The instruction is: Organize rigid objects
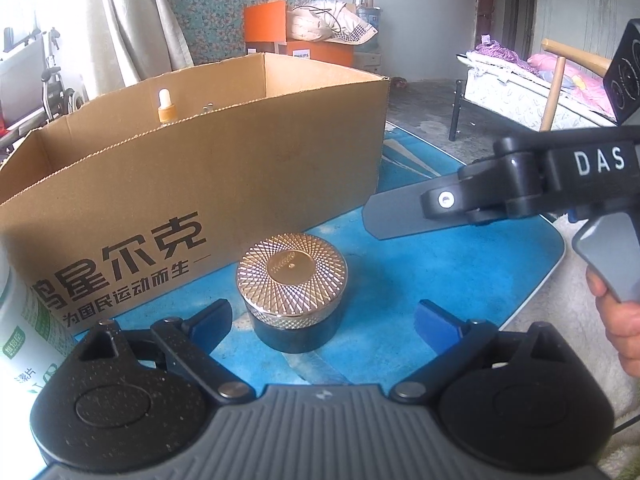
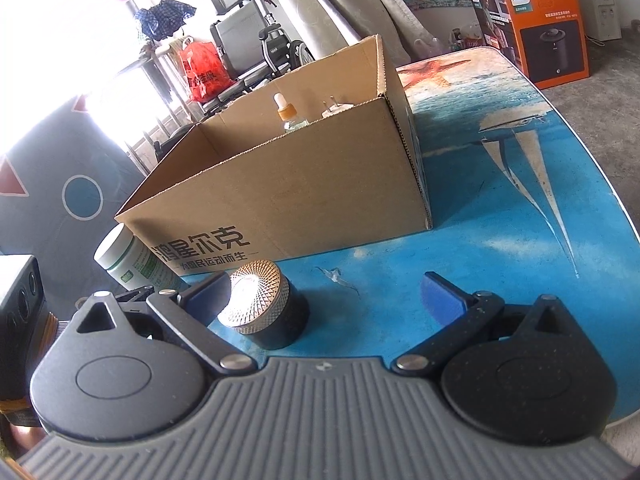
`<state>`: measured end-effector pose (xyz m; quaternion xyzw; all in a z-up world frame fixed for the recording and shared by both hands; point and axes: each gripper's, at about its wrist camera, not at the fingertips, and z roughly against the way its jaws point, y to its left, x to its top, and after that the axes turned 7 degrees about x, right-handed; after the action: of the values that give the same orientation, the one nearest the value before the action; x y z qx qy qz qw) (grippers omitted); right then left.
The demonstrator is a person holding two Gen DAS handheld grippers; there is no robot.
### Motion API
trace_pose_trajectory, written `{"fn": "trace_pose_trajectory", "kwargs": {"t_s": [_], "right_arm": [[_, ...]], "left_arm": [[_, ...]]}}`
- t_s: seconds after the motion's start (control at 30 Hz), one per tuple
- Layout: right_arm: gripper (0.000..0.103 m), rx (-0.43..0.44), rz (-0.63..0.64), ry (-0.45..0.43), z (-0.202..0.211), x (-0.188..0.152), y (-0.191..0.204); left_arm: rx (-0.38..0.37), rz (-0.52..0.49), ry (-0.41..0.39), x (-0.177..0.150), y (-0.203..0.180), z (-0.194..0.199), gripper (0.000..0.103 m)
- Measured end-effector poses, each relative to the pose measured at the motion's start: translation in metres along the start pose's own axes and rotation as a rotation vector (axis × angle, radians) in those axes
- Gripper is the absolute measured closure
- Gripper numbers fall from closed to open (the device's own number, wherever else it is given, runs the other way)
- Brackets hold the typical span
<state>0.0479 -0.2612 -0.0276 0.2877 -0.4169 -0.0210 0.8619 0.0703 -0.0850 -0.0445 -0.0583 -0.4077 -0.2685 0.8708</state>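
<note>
cardboard box [image 1: 192,168] blocks behind jar [image 1: 291,296]; table [image 1: 460,280] right of jar free.

Your surface: blue sea-print table [image 2: 500,216] | on it: open cardboard box [image 2: 288,196] at the back | gold-lidded dark jar [image 1: 291,296] just before the box | white green-labelled bottle [image 2: 132,260] beside the jar, near the box front

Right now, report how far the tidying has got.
Done: a dropper bottle already stands inside the cardboard box. In hand: nothing; the left gripper is open around the gold-lidded jar, and the right gripper is open. Left: that jar and the white bottle remain on the table.
</note>
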Motion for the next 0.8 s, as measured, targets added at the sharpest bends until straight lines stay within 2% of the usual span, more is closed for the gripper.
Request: {"fn": "trace_pose_trajectory", "kwargs": {"t_s": [0.2, 0.43, 0.63, 0.8], "right_arm": [[0.008, 0.025, 0.046, 0.033, -0.002, 0.001, 0.004], [0.024, 0.095, 0.010, 0.077, -0.016, 0.004, 0.004], [0.030, 0.142, -0.023, 0.107, -0.033, 0.009, 0.006], [0.040, 0.156, -0.055, 0.133, -0.044, 0.011, 0.001]], "left_arm": [[0.025, -0.020, -0.021, 0.003, -0.004, -0.006, 0.018], [0.039, -0.004, -0.040, 0.000, 0.004, -0.004, 0.033], [0.038, 0.009, -0.035, 0.001, 0.008, -0.008, 0.042], [0.045, 0.016, -0.028, 0.003, 0.008, -0.011, 0.046]]}}
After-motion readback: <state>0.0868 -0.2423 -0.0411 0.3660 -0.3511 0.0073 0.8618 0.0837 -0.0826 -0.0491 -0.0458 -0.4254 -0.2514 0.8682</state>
